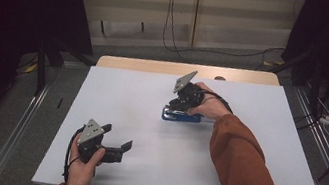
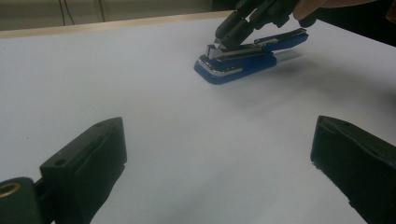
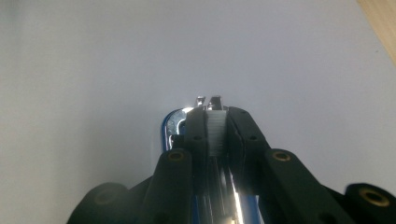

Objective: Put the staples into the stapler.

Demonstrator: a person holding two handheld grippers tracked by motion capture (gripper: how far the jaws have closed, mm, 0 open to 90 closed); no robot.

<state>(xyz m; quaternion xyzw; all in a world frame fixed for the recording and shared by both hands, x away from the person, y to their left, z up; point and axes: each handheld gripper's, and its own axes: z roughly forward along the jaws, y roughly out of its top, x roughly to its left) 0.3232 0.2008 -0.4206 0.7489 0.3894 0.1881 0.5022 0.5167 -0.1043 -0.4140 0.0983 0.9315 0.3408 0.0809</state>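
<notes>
A blue stapler (image 1: 181,116) with a chrome rail lies flat on the white table, right of centre. My right gripper (image 1: 174,105) reaches down onto it from above and is shut on the stapler's metal front part. In the right gripper view the jaws (image 3: 217,116) pinch a narrow ribbed silver strip, with the chrome nose (image 3: 176,122) poking out at the left. My left gripper (image 1: 118,136) rests near the front left of the table, open and holding nothing. Its view looks across bare table at the stapler (image 2: 243,60) and the right gripper (image 2: 229,35).
The white table top (image 1: 253,153) has a wooden strip (image 1: 156,66) along its far edge. Cables (image 1: 172,33) trail over the floor beyond it. Dark curtains hang at both sides. An orange sleeve (image 1: 245,172) crosses the table's right front.
</notes>
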